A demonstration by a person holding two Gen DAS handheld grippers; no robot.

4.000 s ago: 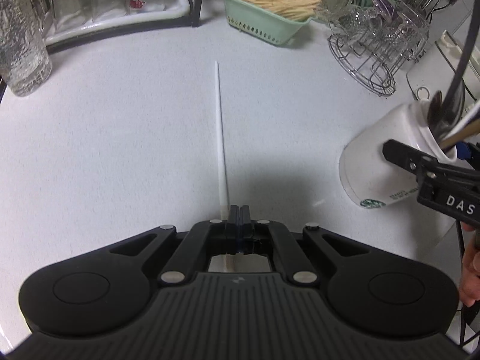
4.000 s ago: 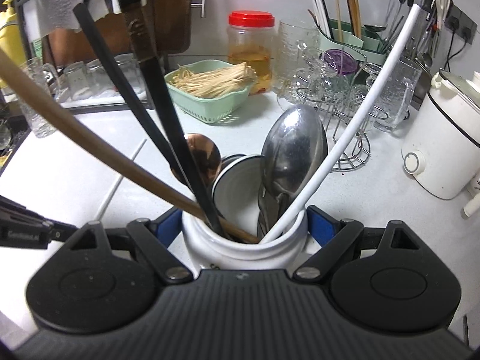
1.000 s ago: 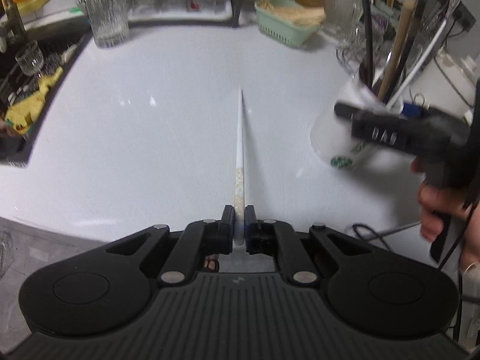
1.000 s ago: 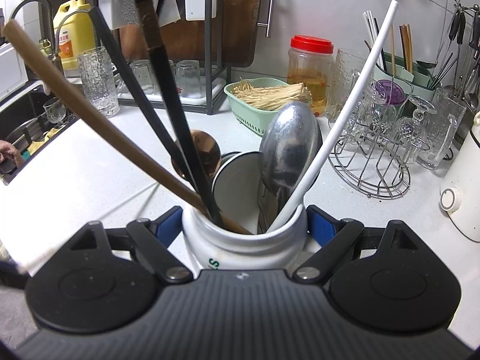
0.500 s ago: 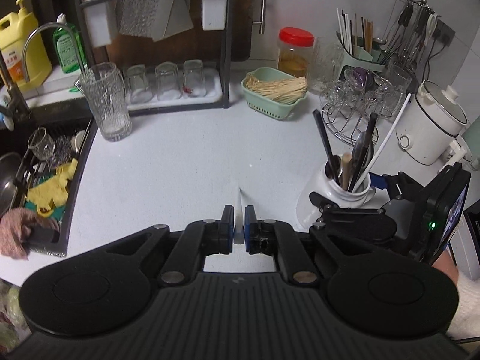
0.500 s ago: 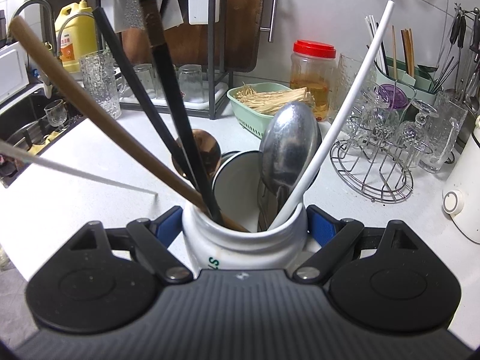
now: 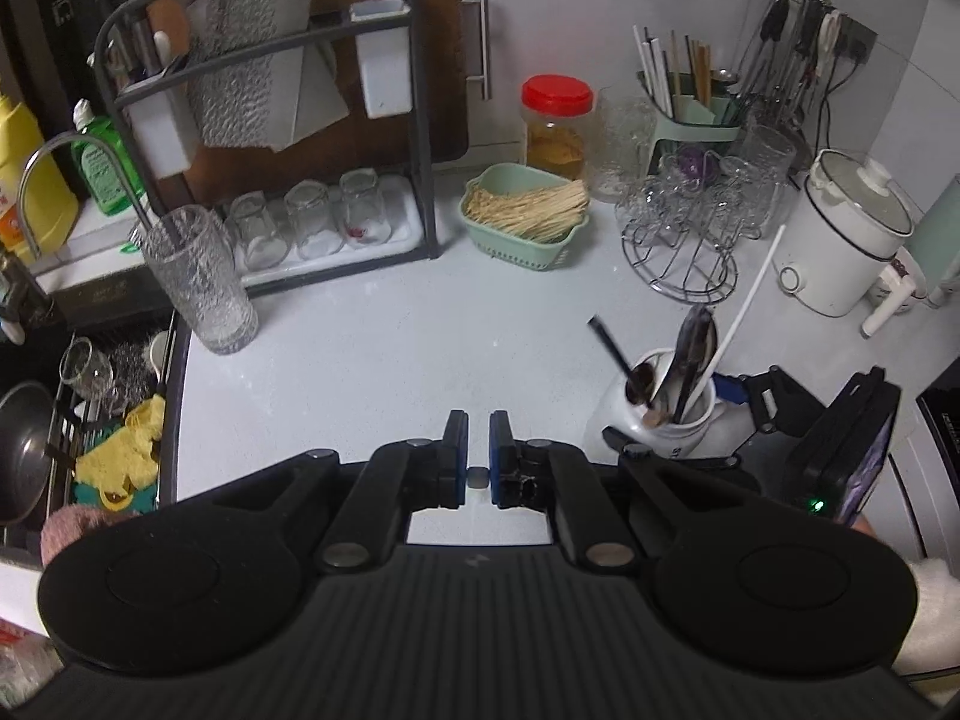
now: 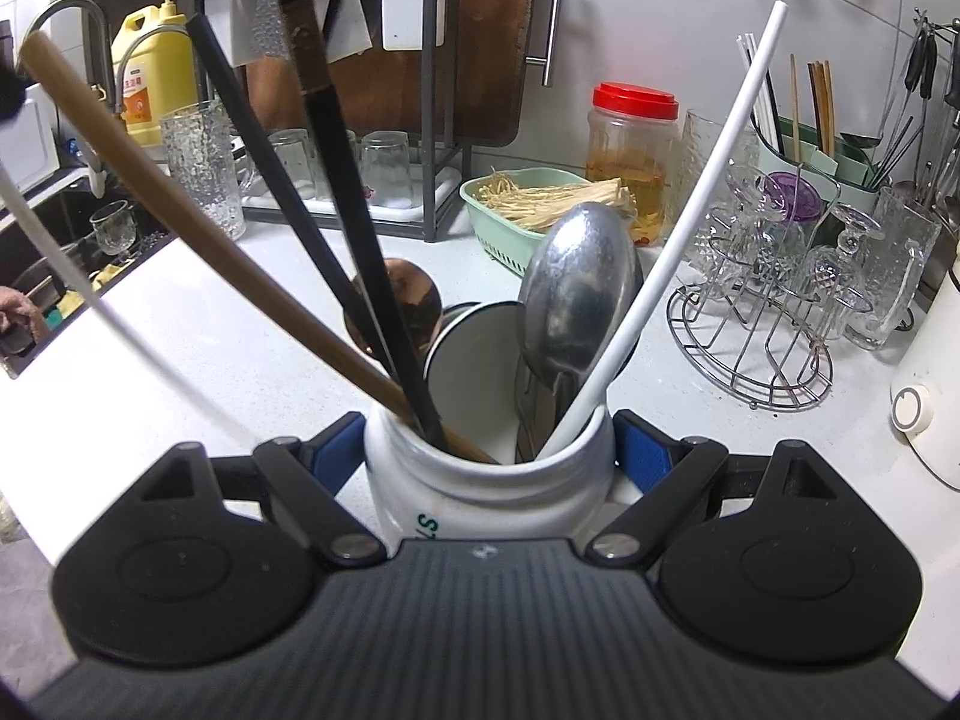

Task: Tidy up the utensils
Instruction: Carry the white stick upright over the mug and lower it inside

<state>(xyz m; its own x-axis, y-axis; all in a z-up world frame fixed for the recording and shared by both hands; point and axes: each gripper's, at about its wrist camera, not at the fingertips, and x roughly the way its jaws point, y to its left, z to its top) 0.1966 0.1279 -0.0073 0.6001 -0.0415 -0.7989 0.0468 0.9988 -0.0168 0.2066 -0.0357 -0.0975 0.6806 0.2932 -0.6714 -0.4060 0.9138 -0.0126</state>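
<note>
**We have swung the left gripper [image 7: 478, 420] up high over the bench [image 7: 390, 348], so the loose chopstick [image 8: 120, 312] now hangs steeply down instead of lying flat along it.**
The left jaws pinch the chopstick's butt end. In the right wrist view its blurred shaft slants down towards the cup [image 8: 480, 498], with the tip hidden low beside the cup, seemingly still outside the rim. The right gripper [image 8: 489, 444] has its jaws spread wide and pressed on the cup's neck, steadying it on the bench. To finish well, we judge we should shift the tip over the mouth. The open gap near the matching chopstick [image 8: 678, 240], clear of the metal spoon [image 8: 576, 288], looks the best target, and we should let go only once the tip is inside.
</note>
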